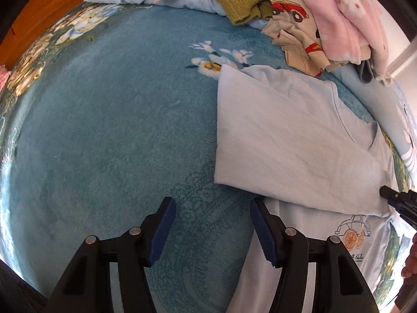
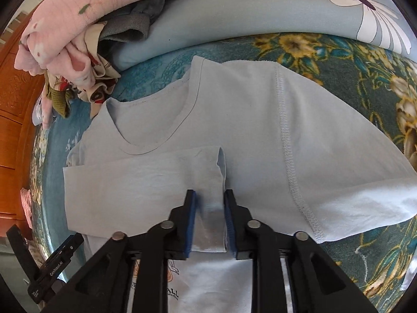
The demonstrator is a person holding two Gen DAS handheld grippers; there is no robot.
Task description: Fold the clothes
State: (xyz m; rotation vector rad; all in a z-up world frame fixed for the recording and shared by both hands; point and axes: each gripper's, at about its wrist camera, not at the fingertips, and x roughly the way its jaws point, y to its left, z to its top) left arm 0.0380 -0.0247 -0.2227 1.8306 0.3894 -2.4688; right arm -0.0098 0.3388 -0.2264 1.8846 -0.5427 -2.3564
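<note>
- pale blue cotton t-shirt [image 2: 161, 187] lies flat on the teal floral plush blanket [image 1: 104, 130], one side already folded across the chest.
- right gripper [image 2: 208, 221] has its jaws drawn close around a folded edge of cloth; i judge it pinched.
- left gripper [image 1: 212, 232], jaws apart and empty, hangs over the near left hem.
- best to grip the hem squarely, then lift both evenly.
- far off, a heap of pink, olive and printed clothes [image 1: 299, 13] waits.

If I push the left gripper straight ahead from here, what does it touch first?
Probably the teal blanket: the open left gripper points down at bare pile. The light blue T-shirt lies just off its right finger, so that finger might graze the edge.
</note>
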